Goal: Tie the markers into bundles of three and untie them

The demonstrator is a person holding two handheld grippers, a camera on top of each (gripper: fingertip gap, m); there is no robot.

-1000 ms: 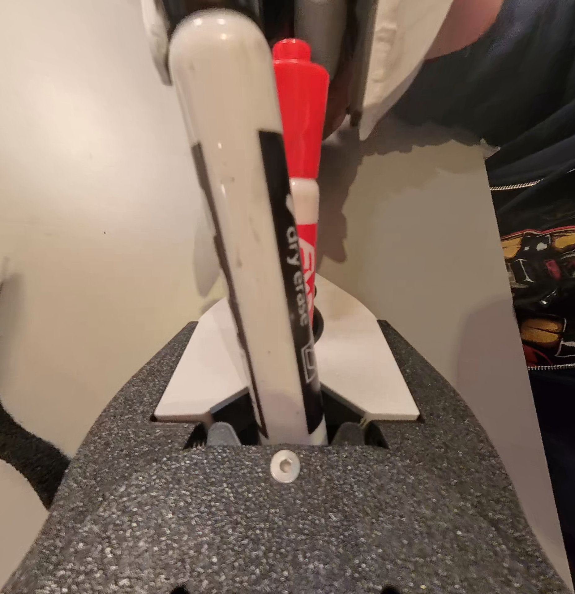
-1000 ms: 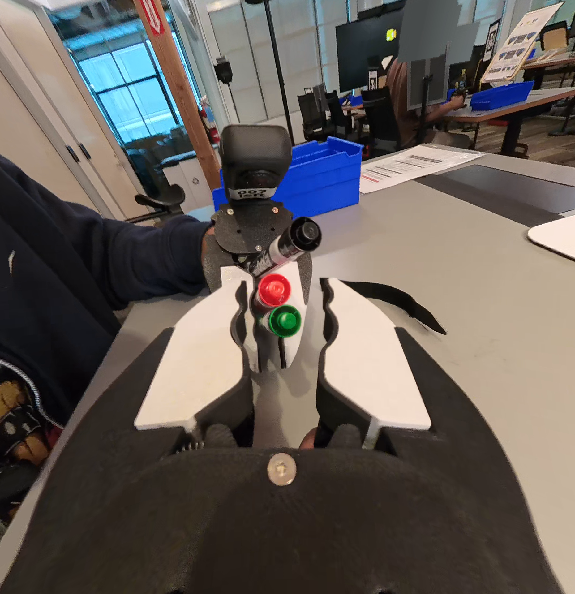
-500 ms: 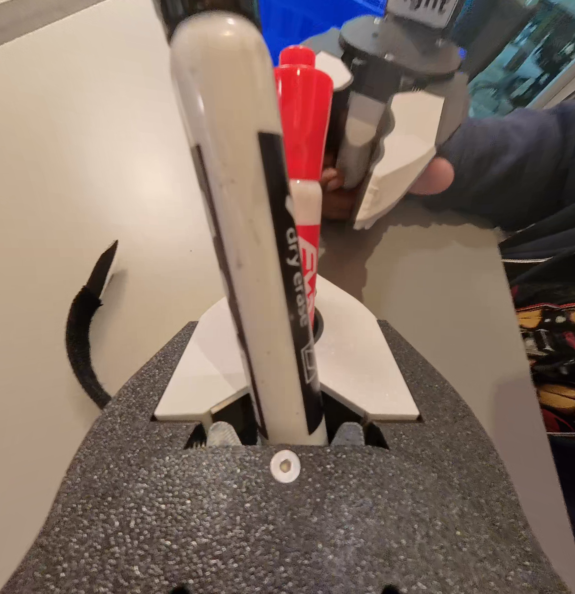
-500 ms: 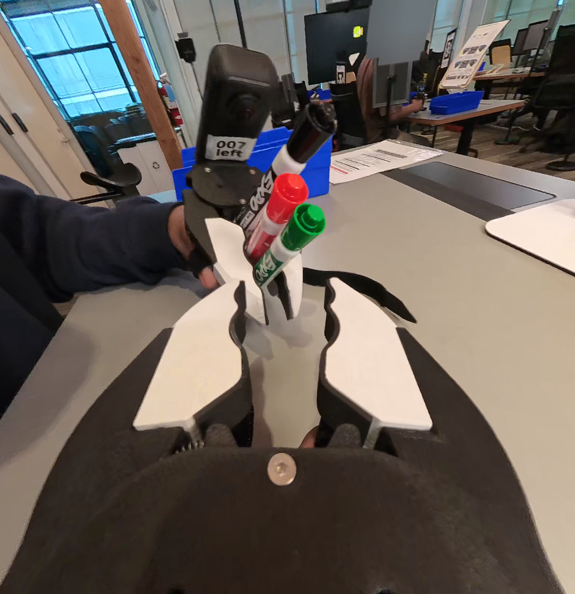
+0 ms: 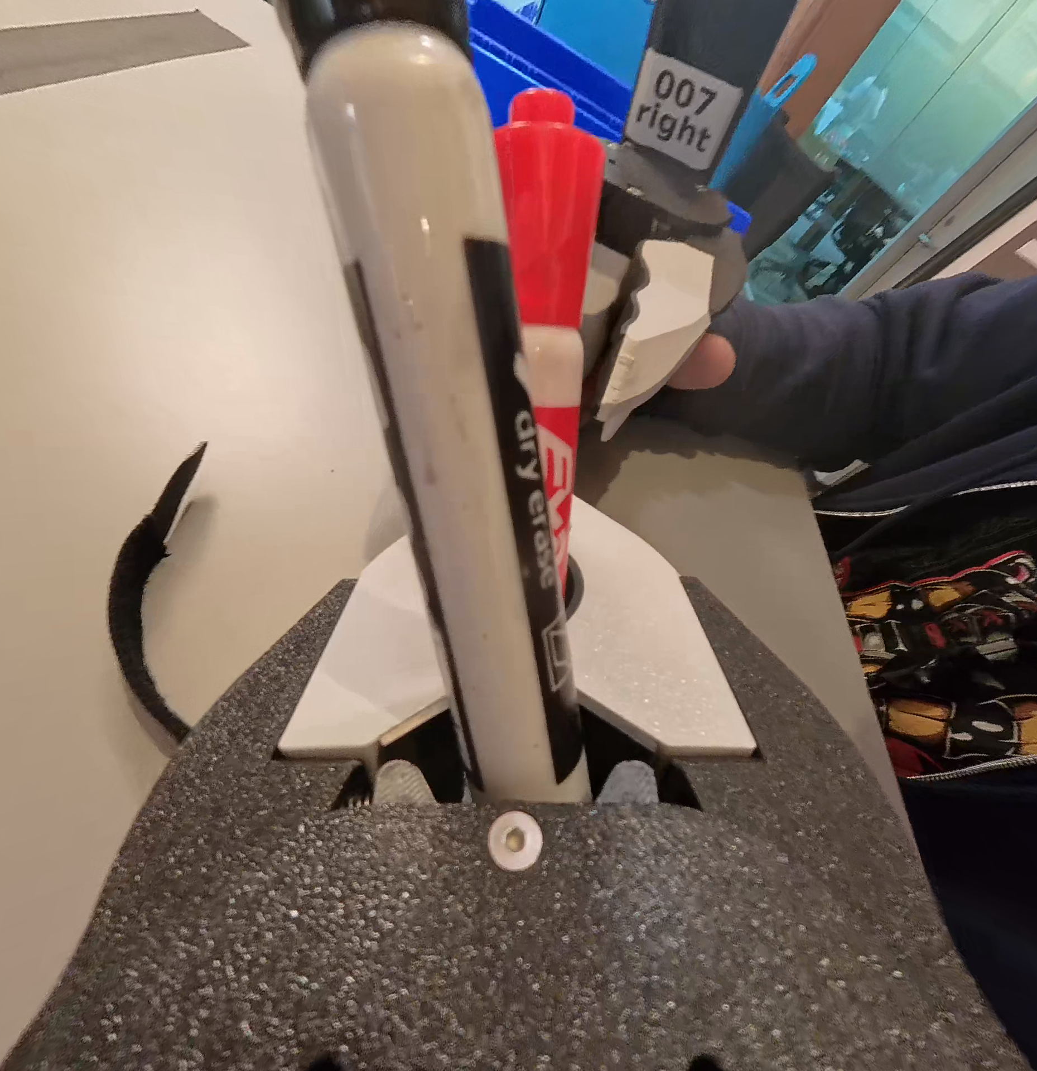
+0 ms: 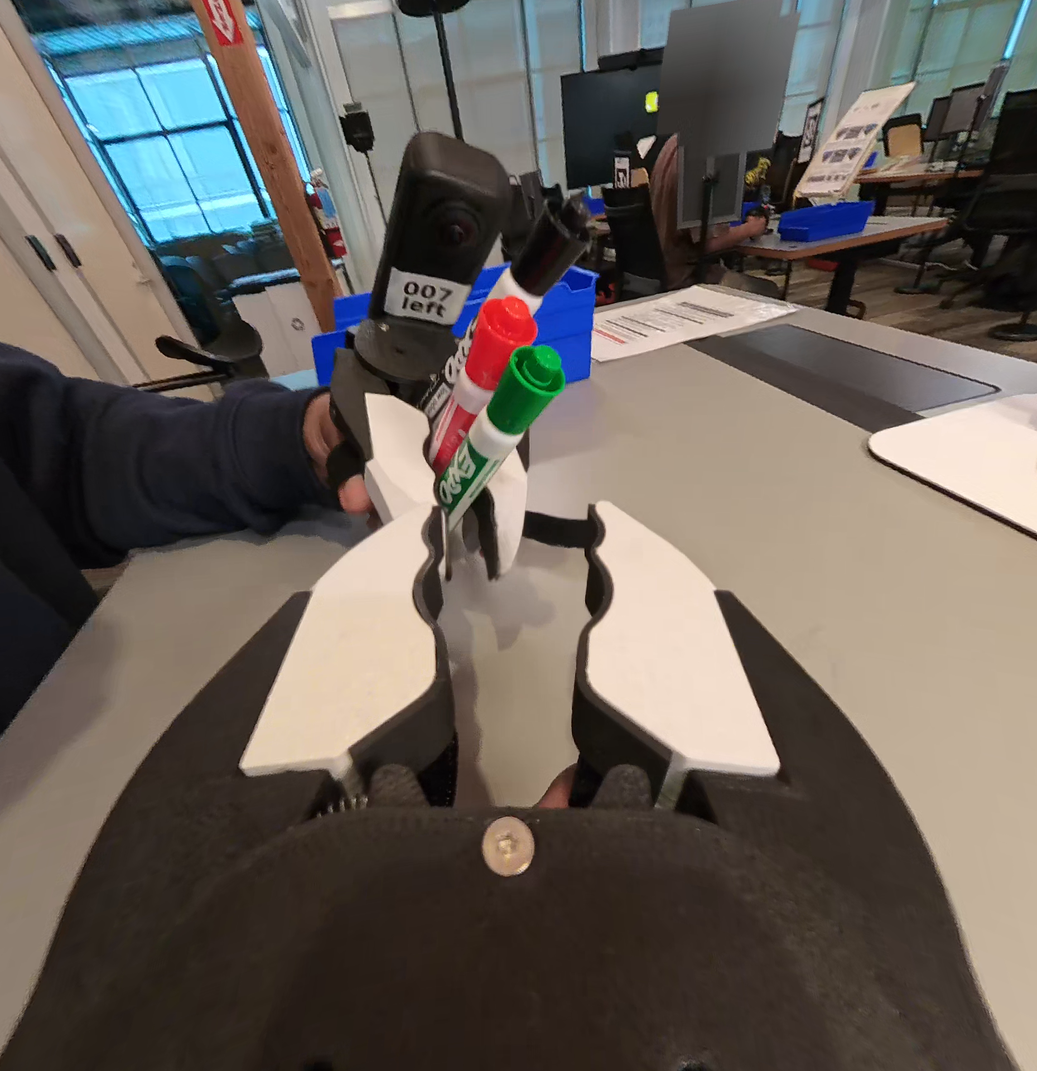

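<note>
My left gripper (image 5: 539,521) is shut on three markers and holds them tilted up above the grey table (image 6: 765,550). In the left wrist view I see the black marker's white barrel (image 5: 423,348) and the red marker (image 5: 550,243); the green one is hidden behind them. In the right wrist view the left gripper (image 6: 472,568) shows the black marker (image 6: 550,243), red marker (image 6: 498,342) and green marker (image 6: 521,388) fanned out. My right gripper (image 6: 510,513) is open and empty, just in front of the left one. A black strap (image 5: 139,608) lies on the table, partly hidden behind the grippers (image 6: 556,527).
Blue bins (image 6: 568,324) stand at the table's far edge, with a paper sheet (image 6: 678,319) to their right. A white mat (image 6: 968,458) lies at the right. A dark panel (image 6: 840,359) is set in the table. The person's dark sleeve (image 6: 127,452) is at the left. Some 4 cm of space lies between my two pairs of fingers.
The left gripper has tipped the markers up from pointing at the right camera to standing steeply. The strap has come into the left wrist view. The right gripper has stayed open.
</note>
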